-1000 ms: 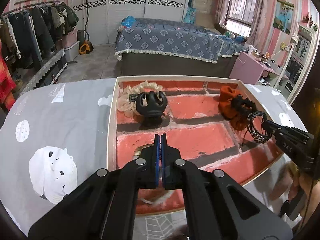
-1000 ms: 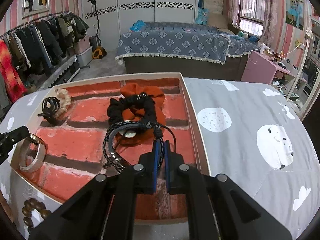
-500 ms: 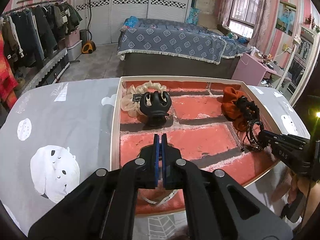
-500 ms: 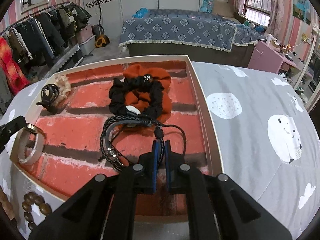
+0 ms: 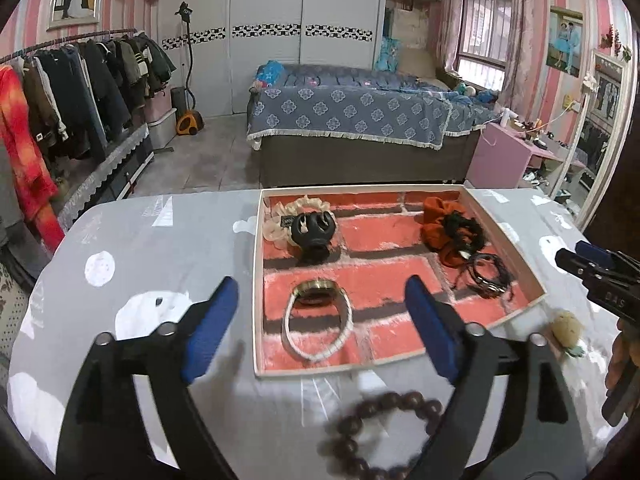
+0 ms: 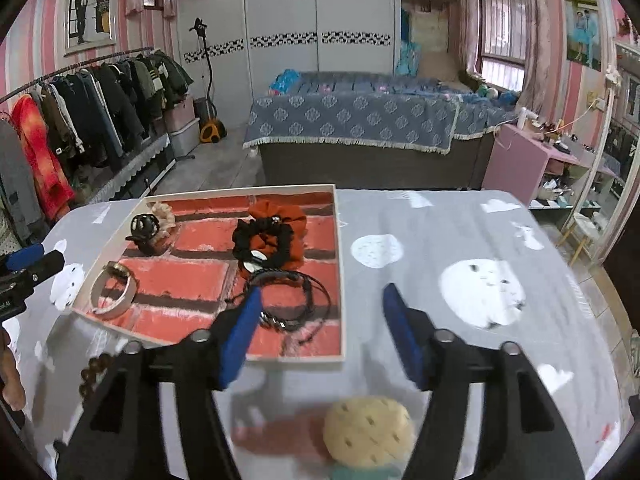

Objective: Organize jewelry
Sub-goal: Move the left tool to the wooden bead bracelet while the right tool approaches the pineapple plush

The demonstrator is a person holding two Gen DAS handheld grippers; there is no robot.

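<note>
The table (image 5: 168, 240), under a grey cloth with white animal prints, fills the lower half of both views. On it lies the tray (image 5: 258, 280), shallow, pale-rimmed, lined with a red brick pattern; it sits at 12 o'clock from the left gripper (image 5: 320, 300) and at 10 o'clock from the right gripper (image 6: 318, 308).

Both grippers have their blue fingers spread wide and hold nothing. In the left view the right gripper's black body shows at 3 o'clock with white letters on it, too small and cut off to read.

Inside the tray, the orange scrunchie (image 6: 280, 216) lies at the far side with the black scrunchie (image 6: 262, 240) on top of it. Just in front of them, the black cord bracelet (image 6: 296, 300) is partly hidden by the right gripper's left finger. The white bangle (image 5: 318, 320) lies at the tray's near end in the left view. The black hair claw (image 5: 312, 230) rests against a cream scrunchie (image 5: 280, 216), which carries a small dark tag whose writing cannot be read.

Outside the tray, the brown bead bracelet (image 5: 384, 436) lies blurred at 6 o'clock beneath the left gripper, its lower part cut off. A cream puffy hair tie (image 6: 368, 428) lies blurred at 6 o'clock under the right gripper.
</note>
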